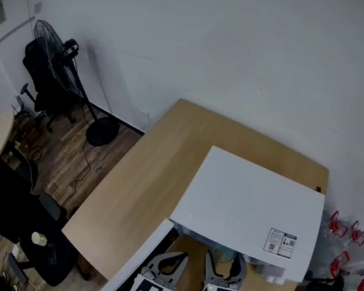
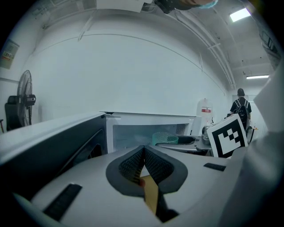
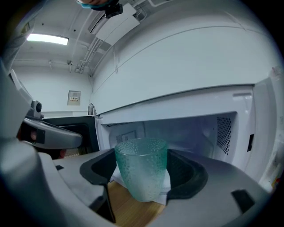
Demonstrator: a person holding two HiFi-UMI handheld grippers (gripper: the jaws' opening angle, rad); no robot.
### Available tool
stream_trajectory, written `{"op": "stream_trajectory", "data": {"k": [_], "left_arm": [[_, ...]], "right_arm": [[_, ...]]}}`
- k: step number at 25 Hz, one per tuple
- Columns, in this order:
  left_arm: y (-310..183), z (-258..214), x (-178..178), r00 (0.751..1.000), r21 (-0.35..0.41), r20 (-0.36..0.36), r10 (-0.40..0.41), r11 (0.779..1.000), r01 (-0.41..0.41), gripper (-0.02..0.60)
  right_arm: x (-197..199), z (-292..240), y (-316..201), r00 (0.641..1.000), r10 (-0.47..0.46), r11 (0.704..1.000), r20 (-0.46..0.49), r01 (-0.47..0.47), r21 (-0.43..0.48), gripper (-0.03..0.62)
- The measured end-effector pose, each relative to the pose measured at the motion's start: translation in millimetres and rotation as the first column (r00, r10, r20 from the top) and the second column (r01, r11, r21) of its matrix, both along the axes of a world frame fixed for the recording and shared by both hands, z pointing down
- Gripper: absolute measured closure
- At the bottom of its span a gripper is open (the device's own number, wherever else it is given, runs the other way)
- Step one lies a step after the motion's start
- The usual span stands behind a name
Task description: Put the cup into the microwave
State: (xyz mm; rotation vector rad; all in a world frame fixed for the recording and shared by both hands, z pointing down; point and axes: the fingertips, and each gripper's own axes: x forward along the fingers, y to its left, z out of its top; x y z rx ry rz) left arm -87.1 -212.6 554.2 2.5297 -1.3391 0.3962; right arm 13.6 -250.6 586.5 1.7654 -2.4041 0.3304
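Note:
A white microwave (image 1: 247, 206) stands on the wooden table (image 1: 158, 165), its door (image 1: 132, 264) swung open to the left. My right gripper (image 1: 223, 268) is shut on a frosted green glass cup (image 3: 142, 170), held upright just in front of the open cavity (image 3: 199, 128). In the head view the cup (image 1: 223, 255) shows at the microwave's front edge. My left gripper (image 1: 172, 262) hangs beside it, between door and cavity, its jaws shut on nothing. From the left gripper view the cup (image 2: 165, 138) appears to the right, with the dark door (image 2: 57, 148) on the left.
A standing fan (image 1: 54, 46) and black office chairs (image 1: 1, 208) are on the floor to the left of the table. Water bottles (image 1: 343, 232) stand at the right. A person (image 2: 239, 106) stands far off in the room.

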Motion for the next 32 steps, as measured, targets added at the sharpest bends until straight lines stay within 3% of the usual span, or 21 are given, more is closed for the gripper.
{"op": "stream_trajectory", "data": {"k": [32], "left_arm": [[-11,23,3,0.999,-0.053,0.033,0.017,0.998,-0.016,0.558]], "right_arm": [[9,32,-43,0.999,0.03,0.999,0.012,-0.029,-0.014,0.24]]}}
